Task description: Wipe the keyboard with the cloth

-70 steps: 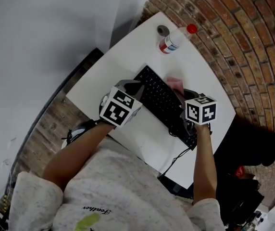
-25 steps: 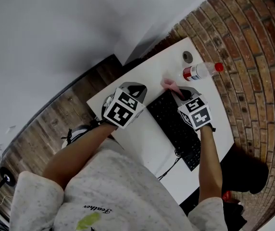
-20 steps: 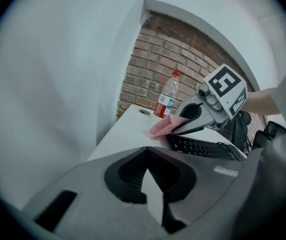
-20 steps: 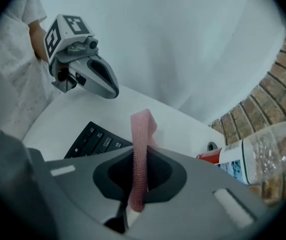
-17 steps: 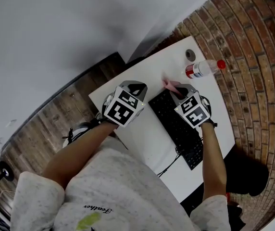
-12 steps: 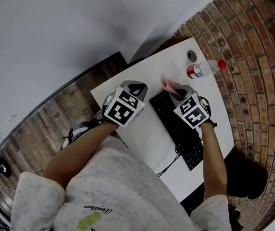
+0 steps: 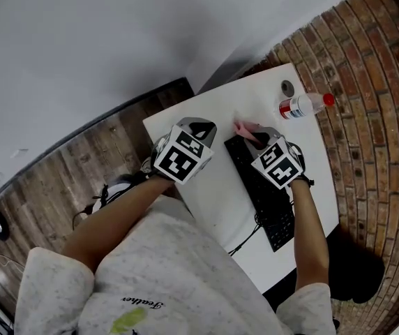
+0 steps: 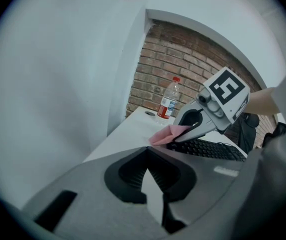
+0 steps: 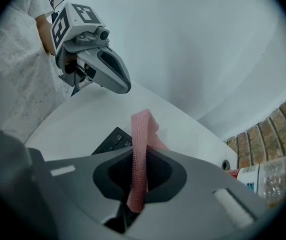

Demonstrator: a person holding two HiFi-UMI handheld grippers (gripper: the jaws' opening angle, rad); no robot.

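A black keyboard (image 7: 264, 190) lies on the white table (image 7: 217, 190). My right gripper (image 7: 257, 137) is shut on a folded pink cloth (image 7: 243, 127) that sticks out past the keyboard's far end. In the right gripper view the cloth (image 9: 143, 129) rises from between the jaws above the keyboard's corner (image 9: 114, 140). My left gripper (image 7: 201, 127) hovers to the left of the keyboard, shut and holding nothing. The left gripper view shows the right gripper (image 8: 183, 132) with the cloth (image 8: 164, 134) over the keyboard (image 8: 208, 149).
A clear plastic bottle (image 7: 304, 105) with a red cap lies near the table's far edge beside a small dark round thing (image 7: 287, 88). A black cable (image 7: 245, 234) hangs off the near edge. A brick wall runs along the right, wooden floor on the left.
Since the earliest frame my right gripper has carried the cloth along the keyboard to its far end. Over the last second both grippers stay about where they were; the view shifted.
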